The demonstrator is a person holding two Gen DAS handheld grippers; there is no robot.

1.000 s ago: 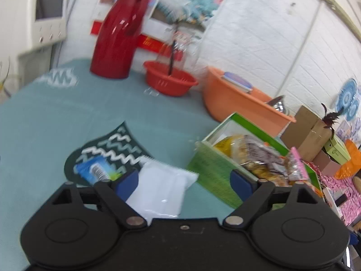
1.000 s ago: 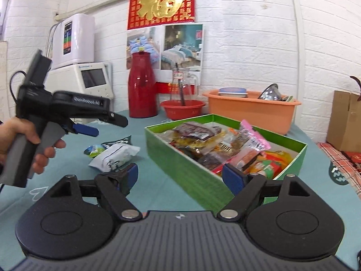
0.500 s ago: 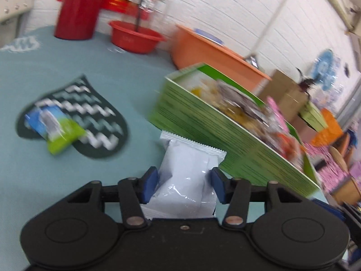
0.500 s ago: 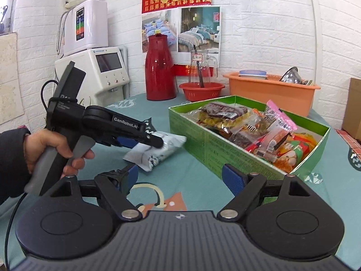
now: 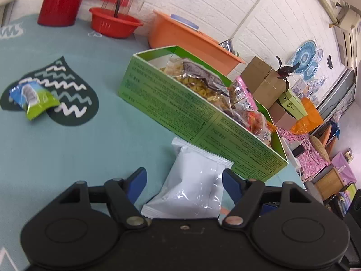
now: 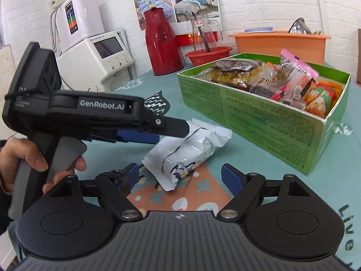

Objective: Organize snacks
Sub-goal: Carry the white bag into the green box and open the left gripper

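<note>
A white snack packet (image 5: 194,180) lies on the teal tablecloth close to the near wall of the green box (image 5: 180,103), which is full of mixed snacks. My left gripper (image 5: 183,176) straddles the packet; its jaws are opening and the pads stand off the wrapper. In the right wrist view a hand holds that left gripper (image 6: 171,134) over the white packet (image 6: 191,149), left of the green box (image 6: 259,115). My right gripper (image 6: 180,175) is open just short of the packet's near end, gripping nothing. A blue-green snack (image 5: 33,99) lies apart at the left.
Along the back wall stand a red thermos (image 6: 162,43), a red basket (image 5: 115,22) with a glass jug and an orange basin (image 5: 191,38). A white machine (image 6: 97,61) stands at the table's far left. Cardboard boxes (image 5: 259,79) sit beyond the table's edge.
The left jaws shut on the white packet, carried it nearer alongside the green box, and have spread wide again. The right gripper has sunk and tipped down toward the packet.
</note>
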